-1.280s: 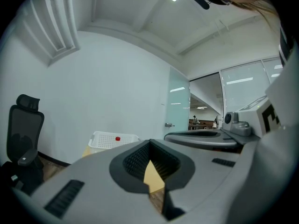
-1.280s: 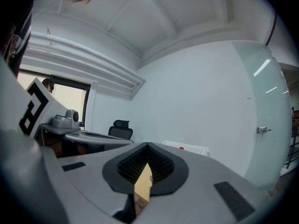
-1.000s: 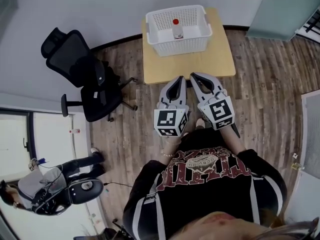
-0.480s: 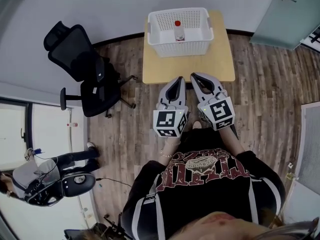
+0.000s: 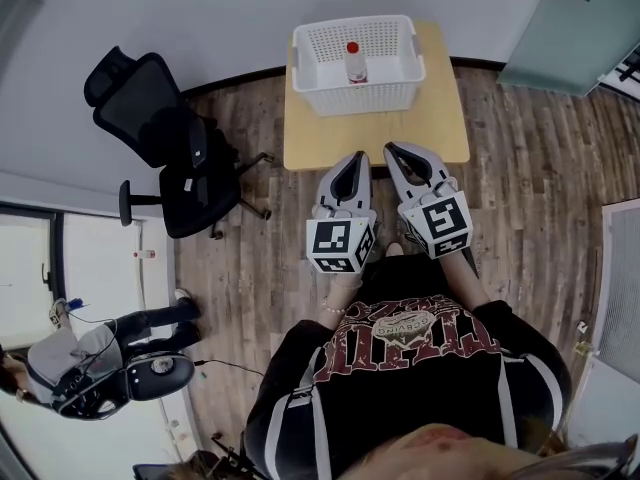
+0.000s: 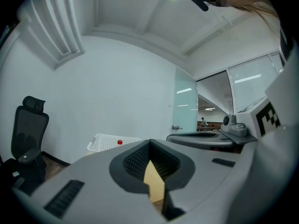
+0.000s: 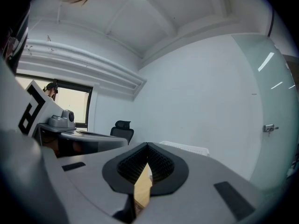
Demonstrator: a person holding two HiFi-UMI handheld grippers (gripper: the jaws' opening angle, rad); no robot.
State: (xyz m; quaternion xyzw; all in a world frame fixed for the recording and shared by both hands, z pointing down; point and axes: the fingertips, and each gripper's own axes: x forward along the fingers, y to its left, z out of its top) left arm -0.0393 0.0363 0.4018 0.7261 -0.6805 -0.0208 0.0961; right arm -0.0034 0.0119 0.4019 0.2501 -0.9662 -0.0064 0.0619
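Off to the left stands a black office chair (image 5: pixel 160 138). The left gripper (image 5: pixel 354 158) points at the small table (image 5: pixel 330 133), jaws pressed together on nothing. Just beside it, the right gripper (image 5: pixel 393 152) is likewise closed and empty, and well ahead a red-capped bottle (image 5: pixel 353 60) sits in the white basket (image 5: pixel 360 93) on the table's far end.

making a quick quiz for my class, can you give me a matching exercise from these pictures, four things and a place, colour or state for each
Things:
1 bottle
2 basket
3 chair
4 left claw

Descriptions:
a black, left of the table
b shut, empty, by the table's near edge
c white, at the table's far end
d red cap, inside the basket

Pairs: 1-d, 2-c, 3-a, 4-b
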